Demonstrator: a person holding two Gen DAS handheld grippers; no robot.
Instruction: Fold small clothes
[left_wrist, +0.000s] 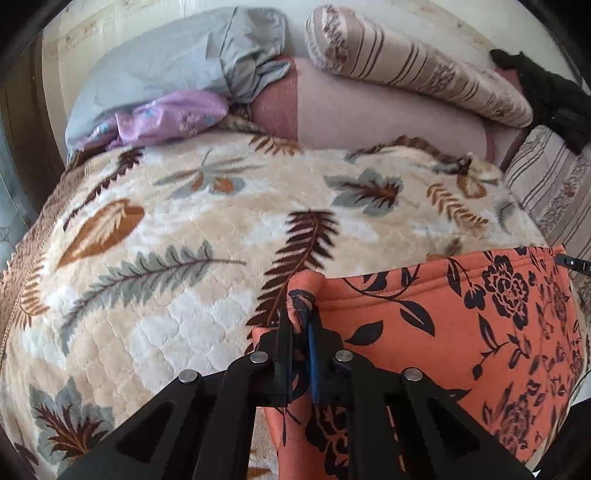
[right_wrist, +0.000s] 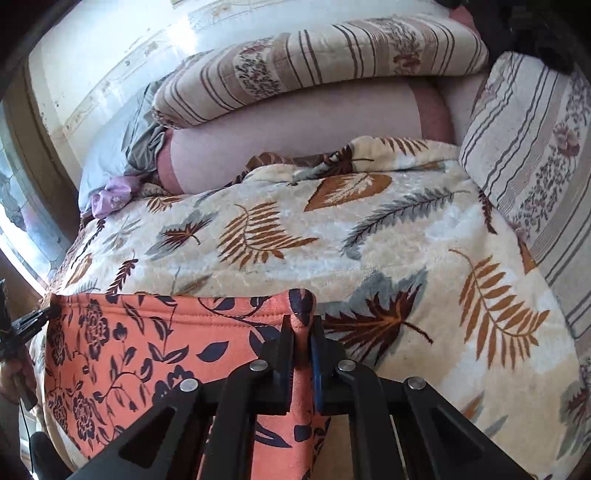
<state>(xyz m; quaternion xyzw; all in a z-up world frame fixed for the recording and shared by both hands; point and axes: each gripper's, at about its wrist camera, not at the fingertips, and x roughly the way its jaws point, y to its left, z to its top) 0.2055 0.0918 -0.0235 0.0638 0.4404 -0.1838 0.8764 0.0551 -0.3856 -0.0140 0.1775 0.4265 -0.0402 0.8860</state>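
orange floral garment (left_wrist: 443, 314) is stretched above the leaf-print blanket (left_wrist: 166, 221) on the bed, one top corner pinched in the closed left gripper (left_wrist: 301, 317), the other in the closed right gripper (right_wrist: 303, 332).

The garment (left_wrist: 443, 332) is a small piece of orange cloth printed with dark navy roses, leaves and trailing stems. It lies spread at the near side of the bed, on a cream blanket (left_wrist: 192, 236) patterned with brown and grey leaves. Its stitched hem runs straight across the far edge. Both far corners are lifted and bunched, so the hem is stretched taut between them, while the rest of the cloth drapes down towards the viewer.
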